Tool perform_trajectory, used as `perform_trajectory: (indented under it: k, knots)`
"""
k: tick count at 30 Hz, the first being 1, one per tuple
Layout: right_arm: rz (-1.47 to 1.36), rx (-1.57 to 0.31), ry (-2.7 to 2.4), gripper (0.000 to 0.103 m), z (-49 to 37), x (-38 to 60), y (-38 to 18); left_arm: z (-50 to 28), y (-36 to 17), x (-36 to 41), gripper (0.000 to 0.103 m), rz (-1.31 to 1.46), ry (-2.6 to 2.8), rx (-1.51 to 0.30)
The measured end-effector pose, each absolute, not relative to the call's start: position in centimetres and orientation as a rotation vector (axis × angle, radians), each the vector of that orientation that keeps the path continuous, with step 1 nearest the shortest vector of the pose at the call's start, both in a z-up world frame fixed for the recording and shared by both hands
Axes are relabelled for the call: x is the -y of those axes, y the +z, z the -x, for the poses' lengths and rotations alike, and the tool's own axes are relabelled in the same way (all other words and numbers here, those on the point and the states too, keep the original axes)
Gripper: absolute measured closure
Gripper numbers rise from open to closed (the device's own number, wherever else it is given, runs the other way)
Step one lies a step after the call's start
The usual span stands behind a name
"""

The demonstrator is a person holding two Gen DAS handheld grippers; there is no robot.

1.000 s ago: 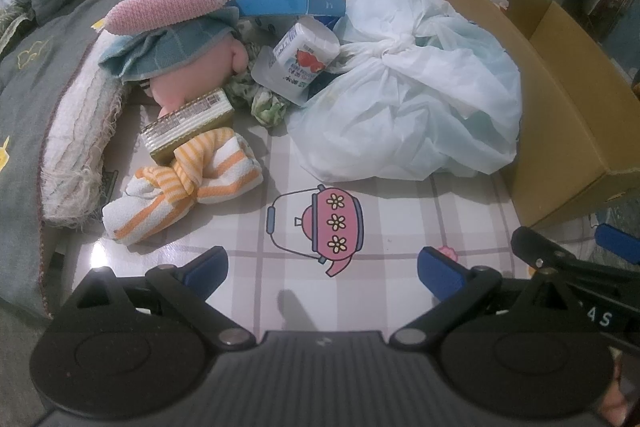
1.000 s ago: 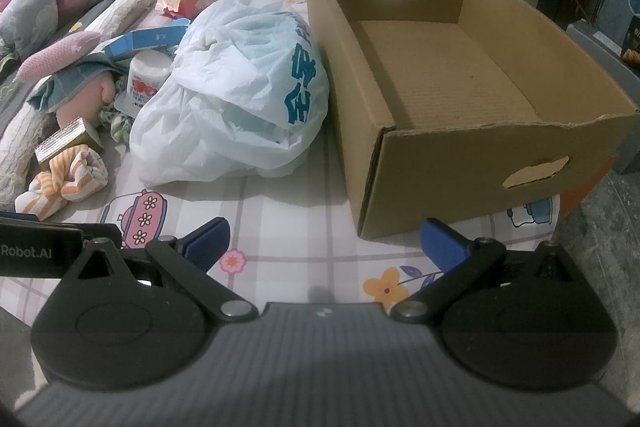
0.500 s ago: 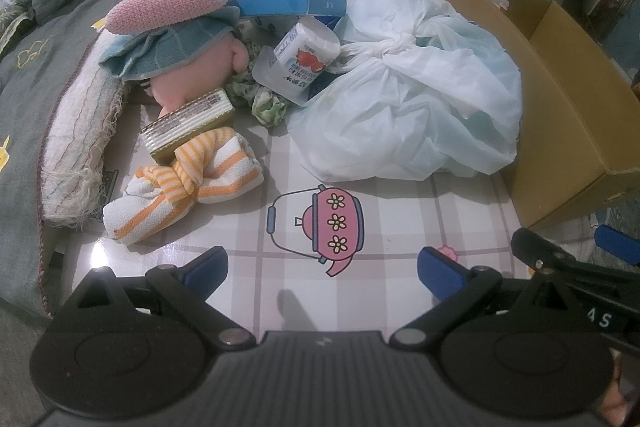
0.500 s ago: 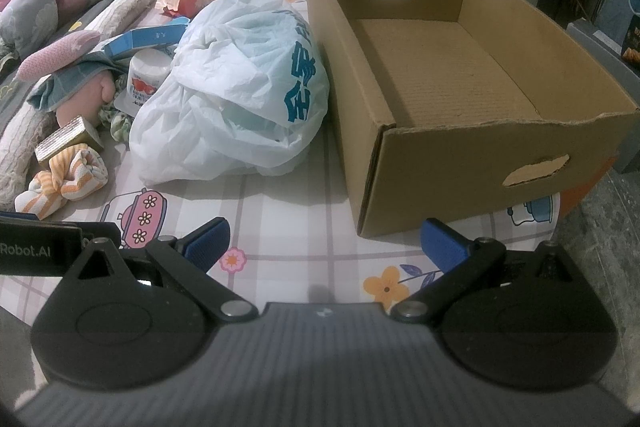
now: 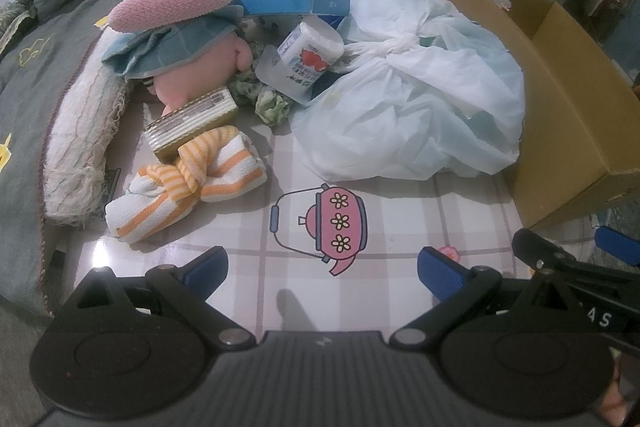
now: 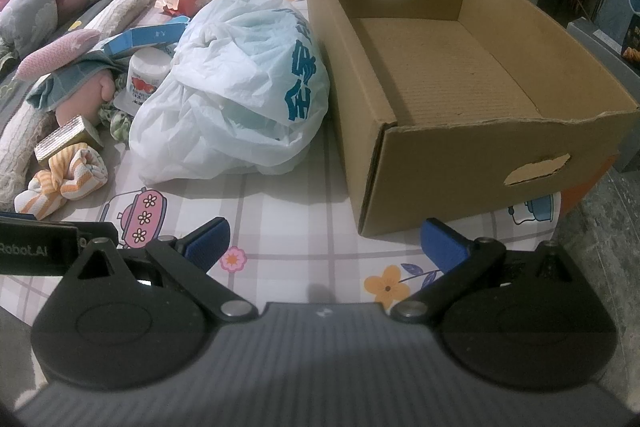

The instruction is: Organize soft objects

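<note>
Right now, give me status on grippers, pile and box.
Left gripper open, empty; right gripper open, empty. Soft pile, striped towel nearest, untouched. Cardboard box empty. White plastic bag sits between pile and box.

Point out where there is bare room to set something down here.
The cardboard box is empty inside. The tablecloth is bare between the plastic bag, striped towel and both open grippers. Behind the towel it is crowded.

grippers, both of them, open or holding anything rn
Left gripper: open, holding nothing.
Right gripper: open, holding nothing.
</note>
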State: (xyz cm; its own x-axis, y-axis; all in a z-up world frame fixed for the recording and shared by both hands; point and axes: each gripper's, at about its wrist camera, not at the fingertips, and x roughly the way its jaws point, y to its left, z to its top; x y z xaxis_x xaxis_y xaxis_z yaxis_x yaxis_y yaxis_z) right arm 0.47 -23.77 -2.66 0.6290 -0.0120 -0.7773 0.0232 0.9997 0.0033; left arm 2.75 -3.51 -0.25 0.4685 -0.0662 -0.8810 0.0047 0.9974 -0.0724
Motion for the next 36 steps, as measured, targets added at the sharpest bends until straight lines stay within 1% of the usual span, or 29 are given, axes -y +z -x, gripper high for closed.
perform_trajectory:
  k: [5,10,14,17,22,25,29,30,31,34,36]
  knots:
    - [-0.009,-0.862,0.003,0.001,-0.2,23.3,-2.2,-2.3,0.0,3.0,0.002,0.051,-0.041,-1.060]
    - [0.032,-0.776,0.081,0.001,-0.4,21.4,-0.6,-1.8,1.4,1.4,0.002,0.015,0.003,-1.000]
    - [0.067,-0.713,0.205,0.001,-1.7,19.0,0.9,-1.4,2.6,-1.1,0.002,0.010,0.049,-0.926]
    - [0.067,-0.656,0.306,0.001,-3.2,17.4,2.3,-1.2,3.4,-3.6,0.002,0.056,0.054,-0.865]
    - [-0.004,-0.561,0.480,0.001,-6.6,15.0,5.1,-1.6,5.1,-7.3,0.002,0.135,0.046,-0.743]
    - [-0.065,-0.564,0.538,0.001,-9.5,13.4,6.3,-2.5,6.0,-8.5,0.002,0.120,0.066,-0.677]
    - [-0.151,-0.633,0.589,0.002,-13.7,11.1,6.6,-4.5,6.5,-10.2,0.002,0.158,0.050,-0.656]
    - [-0.178,-0.657,0.598,0.005,-14.8,10.6,6.4,-5.2,6.6,-10.7,0.003,0.165,0.049,-0.659]
    - [-0.204,-0.671,0.606,0.010,-15.5,10.2,6.3,-5.8,6.7,-11.1,0.004,0.169,0.052,-0.663]
    - [-0.245,-0.711,0.615,0.021,-16.7,9.7,4.6,-8.1,7.1,-13.0,0.015,0.198,0.087,-0.669]
    - [-0.283,-0.742,0.636,0.034,-16.9,9.7,2.8,-10.2,7.3,-14.5,0.026,0.233,0.107,-0.679]
